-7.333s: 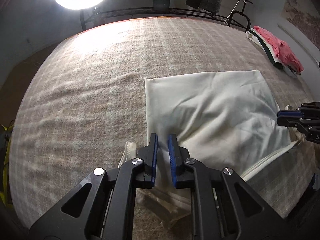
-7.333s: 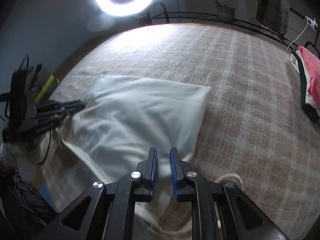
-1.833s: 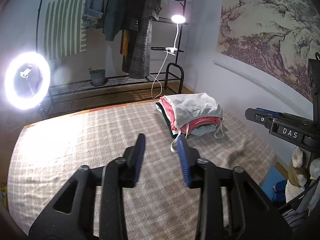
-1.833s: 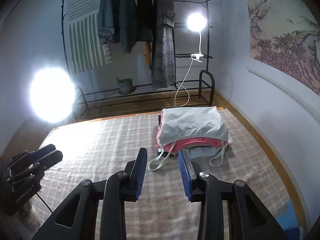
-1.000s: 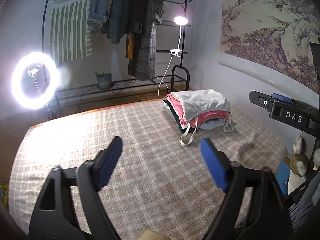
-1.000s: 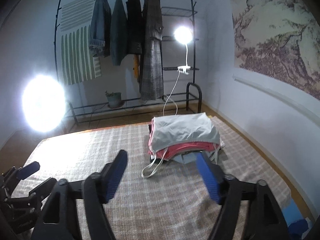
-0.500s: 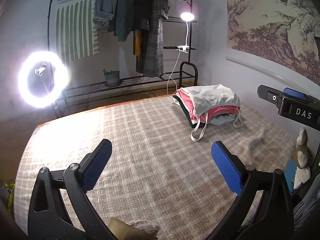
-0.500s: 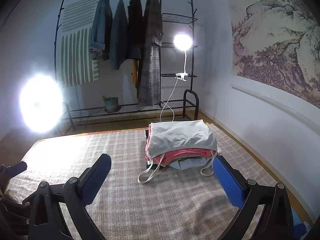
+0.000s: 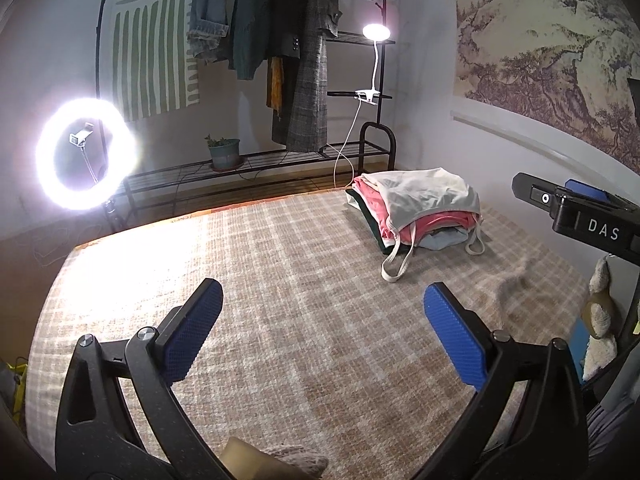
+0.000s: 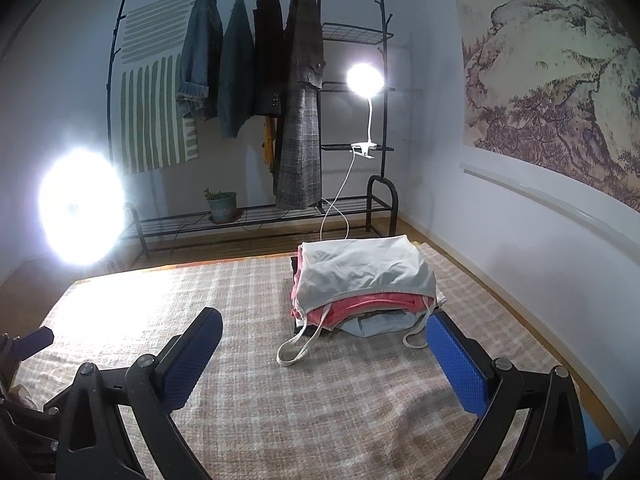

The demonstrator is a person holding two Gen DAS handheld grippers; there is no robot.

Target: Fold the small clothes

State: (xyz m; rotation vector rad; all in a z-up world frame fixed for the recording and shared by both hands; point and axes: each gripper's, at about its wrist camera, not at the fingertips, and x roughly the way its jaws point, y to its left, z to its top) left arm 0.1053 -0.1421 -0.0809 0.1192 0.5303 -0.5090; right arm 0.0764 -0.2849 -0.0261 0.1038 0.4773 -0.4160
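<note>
A stack of folded clothes (image 9: 420,210) lies at the far right of the checked blanket (image 9: 280,300). A cream top with loose straps is uppermost, over pink and pale blue pieces. The stack also shows in the right wrist view (image 10: 364,284). My left gripper (image 9: 322,324) is wide open and empty, held above the blanket. My right gripper (image 10: 326,348) is wide open and empty, just in front of the stack. The right gripper's body (image 9: 576,212) shows at the right edge of the left wrist view.
A clothes rack (image 10: 256,100) with hanging jackets stands behind the bed. A ring light (image 9: 84,154) glares at the left, a clip lamp (image 9: 376,34) at the rack. A potted plant (image 9: 224,152) sits on the low shelf. A soft toy (image 9: 600,304) is at the right.
Both grippers let go of the cream top, which now lies on the stack. Both have drawn back, lifted and opened wide over the last second.
</note>
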